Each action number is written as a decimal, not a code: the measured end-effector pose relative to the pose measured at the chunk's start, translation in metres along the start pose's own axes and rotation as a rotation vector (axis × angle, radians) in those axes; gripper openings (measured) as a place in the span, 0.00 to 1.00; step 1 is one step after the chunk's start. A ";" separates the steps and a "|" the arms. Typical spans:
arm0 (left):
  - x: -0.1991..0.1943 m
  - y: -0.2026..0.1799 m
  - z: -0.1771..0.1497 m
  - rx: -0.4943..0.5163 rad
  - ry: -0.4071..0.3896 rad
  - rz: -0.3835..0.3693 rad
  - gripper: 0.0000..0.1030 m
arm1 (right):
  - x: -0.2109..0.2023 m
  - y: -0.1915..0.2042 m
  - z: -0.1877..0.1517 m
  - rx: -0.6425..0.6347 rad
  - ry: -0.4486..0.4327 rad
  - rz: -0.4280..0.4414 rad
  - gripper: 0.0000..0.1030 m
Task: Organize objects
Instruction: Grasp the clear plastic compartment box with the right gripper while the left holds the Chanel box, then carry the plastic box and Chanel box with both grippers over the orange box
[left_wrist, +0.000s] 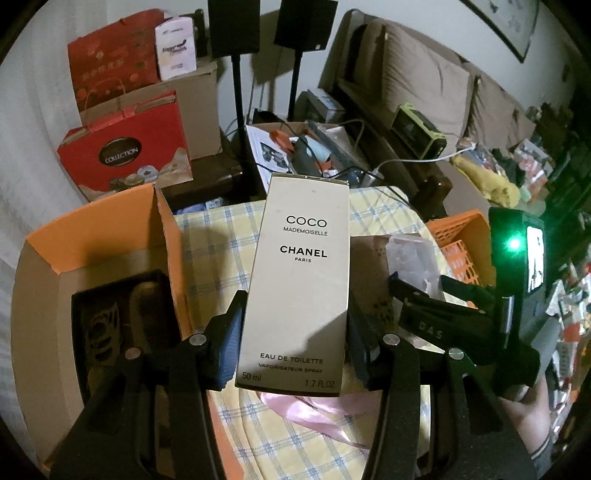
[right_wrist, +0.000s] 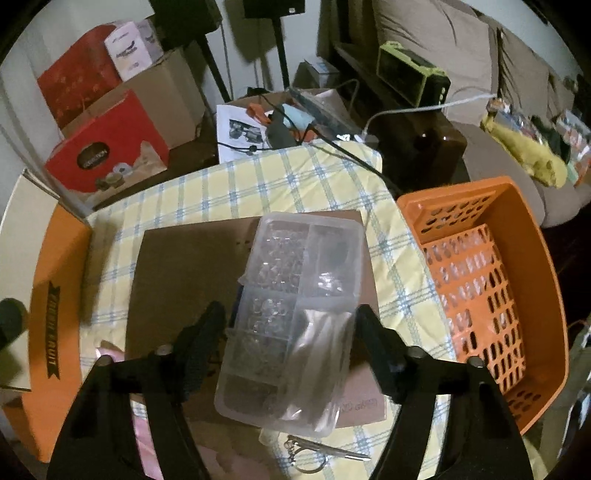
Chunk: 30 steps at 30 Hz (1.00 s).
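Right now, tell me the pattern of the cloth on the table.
The tablecloth is pale yellow with a blue and white plaid check, clearest in the right wrist view.

The perfume box (left_wrist: 299, 280) is smooth matt cream card. The organizer (right_wrist: 295, 314) is clear glossy plastic, on brown cardboard (right_wrist: 184, 266). Checked cloth (right_wrist: 258, 181) covers the table; the right basket (right_wrist: 517, 266) is perforated orange plastic.
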<state>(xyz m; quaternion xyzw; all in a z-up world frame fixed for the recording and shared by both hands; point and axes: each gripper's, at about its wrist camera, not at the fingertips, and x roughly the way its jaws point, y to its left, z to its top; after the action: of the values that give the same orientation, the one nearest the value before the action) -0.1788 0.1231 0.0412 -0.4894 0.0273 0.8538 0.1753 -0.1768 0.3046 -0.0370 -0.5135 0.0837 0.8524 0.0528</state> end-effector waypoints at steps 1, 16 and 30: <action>-0.001 0.001 -0.001 0.000 -0.001 -0.001 0.45 | 0.000 0.000 0.000 -0.005 0.000 -0.001 0.70; -0.021 0.031 -0.015 -0.037 -0.013 0.009 0.45 | -0.037 0.039 -0.001 -0.083 -0.060 0.028 0.70; -0.048 0.081 -0.033 -0.114 -0.049 0.039 0.45 | -0.075 0.103 -0.010 -0.188 -0.112 0.087 0.70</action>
<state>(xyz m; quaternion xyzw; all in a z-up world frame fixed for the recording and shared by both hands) -0.1564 0.0274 0.0544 -0.4771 -0.0162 0.8689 0.1308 -0.1508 0.2011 0.0341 -0.4638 0.0227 0.8852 -0.0279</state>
